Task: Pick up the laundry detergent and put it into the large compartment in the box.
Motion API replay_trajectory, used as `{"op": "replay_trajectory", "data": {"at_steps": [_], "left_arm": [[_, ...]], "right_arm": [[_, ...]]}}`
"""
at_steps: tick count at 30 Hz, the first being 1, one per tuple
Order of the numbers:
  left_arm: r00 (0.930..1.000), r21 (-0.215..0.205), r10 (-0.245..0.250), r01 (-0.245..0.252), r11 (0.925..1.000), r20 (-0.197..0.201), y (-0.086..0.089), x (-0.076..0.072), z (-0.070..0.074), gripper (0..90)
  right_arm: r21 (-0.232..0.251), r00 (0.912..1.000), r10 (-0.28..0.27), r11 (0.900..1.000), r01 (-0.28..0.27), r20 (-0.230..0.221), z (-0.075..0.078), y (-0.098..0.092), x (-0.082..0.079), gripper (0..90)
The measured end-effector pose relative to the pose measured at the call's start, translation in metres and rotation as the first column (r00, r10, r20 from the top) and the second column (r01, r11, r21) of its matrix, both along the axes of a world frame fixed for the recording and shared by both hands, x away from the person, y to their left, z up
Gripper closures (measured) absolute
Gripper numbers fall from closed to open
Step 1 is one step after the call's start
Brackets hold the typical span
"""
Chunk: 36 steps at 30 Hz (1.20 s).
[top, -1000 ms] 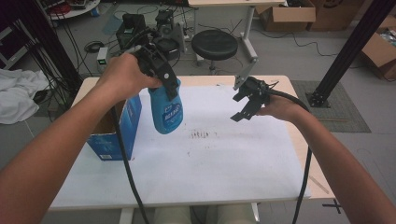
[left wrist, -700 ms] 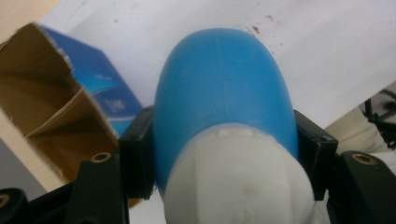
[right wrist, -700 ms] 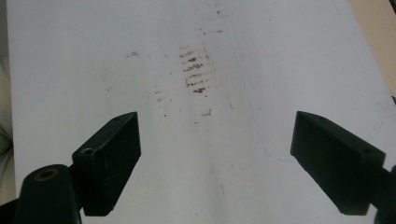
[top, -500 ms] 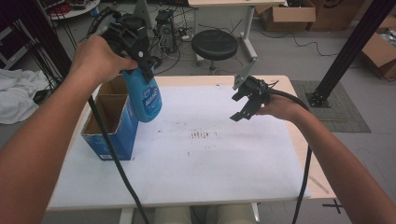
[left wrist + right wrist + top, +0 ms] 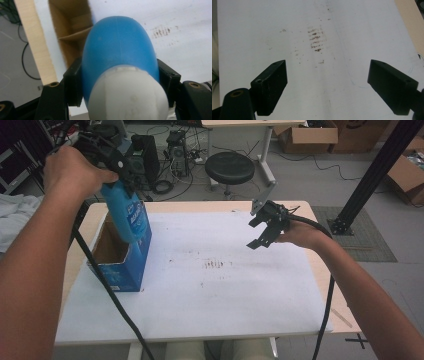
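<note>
We hold the blue bottle [image 5: 126, 215] in the left gripper [image 5: 120, 170], its jaws pinching the upper body just below the white cap [image 5: 127, 95], one black pad on either flank. The bottle hangs upright over the open top of the blue cardboard box [image 5: 120, 262], which stands at the left edge of the white table [image 5: 225, 295]; its base sits right at the box's mouth, and whether it has dipped below the rim we cannot tell from the high view. In the left gripper view the box's brown interior [image 5: 72, 32] lies straight below the bottle, with a cardboard divider crossing it.

The bottle looks like stiff, smooth plastic (probably slippery under hard pads), and we judge it moderately heavy if filled, though its contents are hidden. The shoulder near the cap seems the sound place to hold it: the body narrows there, so the pads bear on a curve that resists sliding downward, and the weight hangs plumb beneath the grip. A hold lower on the belly would risk the bottle tipping or squirting out.

The right gripper [image 5: 261, 227] hovers above the right half of the table, jaws spread wide with nothing between them, over the brown smudges [image 5: 315, 40] on the surface.
</note>
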State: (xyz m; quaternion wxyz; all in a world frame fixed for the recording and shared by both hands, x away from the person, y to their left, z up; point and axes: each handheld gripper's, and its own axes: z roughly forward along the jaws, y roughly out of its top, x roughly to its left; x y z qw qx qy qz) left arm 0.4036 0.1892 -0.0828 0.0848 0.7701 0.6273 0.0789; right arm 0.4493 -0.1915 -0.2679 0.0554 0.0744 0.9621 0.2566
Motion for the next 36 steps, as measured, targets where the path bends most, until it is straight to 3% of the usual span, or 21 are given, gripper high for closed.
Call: {"op": "replay_trajectory", "data": {"at_steps": [6,15,23,36], "left_arm": [[0.9981,0.018,0.062,-0.062,0.9979,0.004,0.018,0.001,-0.003,37.9],[0.9919,0.05,0.127,-0.127,0.9906,0.004,0.038,0.005,-0.021,37.9],[0.987,0.05,0.161,-0.16,0.9858,0.0,0.051,0.009,-0.048,37.9],[0.986,0.026,0.166,-0.166,0.9857,0.01,0.058,0.013,-0.104,37.9]], "right_arm": [[0.0,1.0,0.004,1.0,-0.004,0.006,0.0,0.0,0.0,15.9],[-0.005,1.0,0.004,1.0,-0.004,0.003,-0.002,0.002,0.0,15.9],[-0.01,1.0,-0.004,1.0,0.004,-0.003,-0.004,-0.001,0.002,15.9],[-0.016,0.9998,-0.009,1.0,0.009,-0.017,-0.009,-0.002,0.003,15.9]]}}
